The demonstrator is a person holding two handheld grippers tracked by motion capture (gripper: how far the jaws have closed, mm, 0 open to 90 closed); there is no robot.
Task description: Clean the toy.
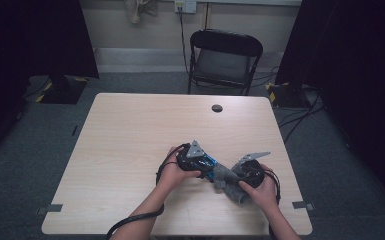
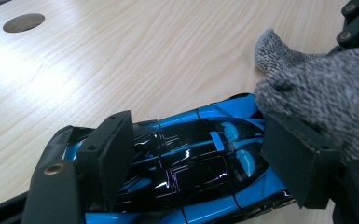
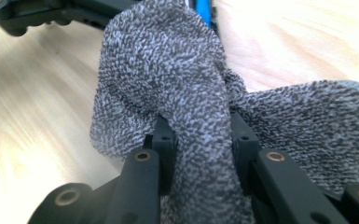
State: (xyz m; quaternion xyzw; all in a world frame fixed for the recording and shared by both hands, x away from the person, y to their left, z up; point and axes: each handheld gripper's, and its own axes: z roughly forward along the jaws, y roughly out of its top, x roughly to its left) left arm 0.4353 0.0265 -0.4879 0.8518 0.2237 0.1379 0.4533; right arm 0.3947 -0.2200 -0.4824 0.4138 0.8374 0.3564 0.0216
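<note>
Now, scene: pale wood worktop (image 1: 130, 150), person's two hands at its near edge, each with a gripper.
Left gripper (image 2: 200, 158): jaws set either side of a blue-and-black toy car (image 2: 200, 163), pads against its flanks, holding it.
Car: low over the worktop, near the front edge, nose toward the cloth.
Right gripper (image 3: 198, 140): jaws pinched narrow on a fold of grey knit cloth (image 3: 168, 70), holding it.
Cloth: bunched, touching the car's end in the left gripper view; in the high view it lies between both grippers.
Hole (image 1: 217, 108): round, far side of worktop.
Chair (image 1: 224, 60): black, behind the worktop.
</note>
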